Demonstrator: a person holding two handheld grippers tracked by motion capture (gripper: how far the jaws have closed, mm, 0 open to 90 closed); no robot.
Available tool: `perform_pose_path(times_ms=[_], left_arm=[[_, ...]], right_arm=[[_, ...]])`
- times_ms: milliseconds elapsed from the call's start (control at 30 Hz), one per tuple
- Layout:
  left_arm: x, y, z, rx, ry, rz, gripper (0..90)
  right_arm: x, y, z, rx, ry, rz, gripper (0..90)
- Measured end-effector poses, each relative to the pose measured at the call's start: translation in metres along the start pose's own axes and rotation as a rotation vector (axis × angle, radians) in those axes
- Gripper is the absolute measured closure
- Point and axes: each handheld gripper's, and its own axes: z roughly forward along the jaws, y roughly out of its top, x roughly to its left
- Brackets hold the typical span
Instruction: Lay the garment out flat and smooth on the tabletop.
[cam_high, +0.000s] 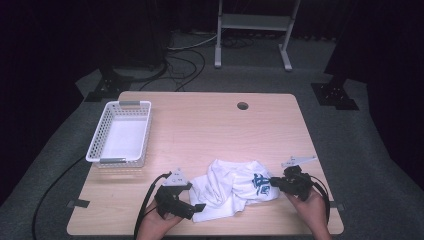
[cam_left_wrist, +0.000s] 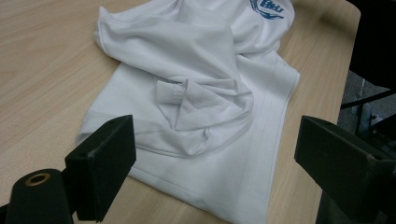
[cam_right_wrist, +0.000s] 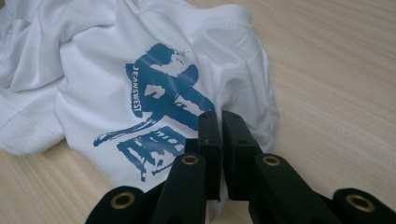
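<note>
Fingers (cam_right_wrist: 208, 140) of the right gripper (cam_right_wrist: 219, 122) pinched on the white T-shirt (cam_right_wrist: 116, 93); left gripper (cam_left_wrist: 212, 154) spread wide over its hem on the bench (cam_high: 210, 125)

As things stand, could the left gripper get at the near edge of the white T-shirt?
Probably yes: the left gripper stands open right over the white T-shirt, with bare table around and nothing between.

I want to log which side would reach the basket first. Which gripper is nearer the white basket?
Left. The left gripper sits at the shirt's near-left corner, just below the white basket; the right gripper is across the shirt, at its printed end.
</note>
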Motion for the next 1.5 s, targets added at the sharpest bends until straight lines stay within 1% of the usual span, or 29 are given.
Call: perform_pose_path(times_ms=[500,533,600,667,700,867,933,1000,1067,1300,1367,1400,1500], left_arm=[[0.003,0.000,0.002,0.004,0.005,-0.008,11.7],[0.002,0.000,0.002,0.003,0.004,-0.008,11.8],[0.003,0.003,0.003,0.002,0.006,-0.006,11.8],[0.003,0.006,0.004,0.000,0.007,-0.002,12.1],[0.003,0.008,0.005,-0.001,0.009,0.001,12.2],[0.005,0.021,0.010,-0.016,0.015,0.010,12.5],[0.004,0.027,0.012,-0.020,0.014,0.020,12.7],[0.005,0.032,0.016,-0.019,0.014,0.027,12.9],[0.006,0.038,0.019,-0.015,0.017,0.037,13.1],[0.018,0.054,0.032,0.002,0.024,0.043,14.3],[0.022,0.058,0.035,0.008,0.022,0.039,14.4],[0.024,0.059,0.037,0.009,0.017,0.037,16.7],[0.032,0.063,0.042,0.012,0.010,0.019,17.8]], right_arm=[[-0.008,-0.014,0.004,0.001,0.036,0.045,85.6],[-0.009,-0.014,0.005,-0.001,0.039,0.047,84.4],[-0.011,-0.015,0.003,-0.007,0.054,0.057,79.5],[-0.013,-0.015,-0.001,-0.029,0.067,0.071,73.4],[-0.014,-0.014,-0.004,-0.044,0.078,0.073,71.6],[-0.020,-0.003,-0.018,-0.099,0.090,0.090,62.9],[-0.022,0.003,-0.021,-0.118,0.099,0.087,61.1],[-0.023,0.009,-0.021,-0.125,0.101,0.076,60.4],[-0.024,0.014,-0.020,-0.129,0.108,0.075,59.8],[-0.030,0.028,-0.009,-0.125,0.132,0.069,57.1],[-0.033,0.031,-0.005,-0.120,0.138,0.074,56.2],[-0.034,0.032,-0.003,-0.118,0.144,0.075,55.9],[-0.038,0.035,0.004,-0.111,0.151,0.078,55.3]])
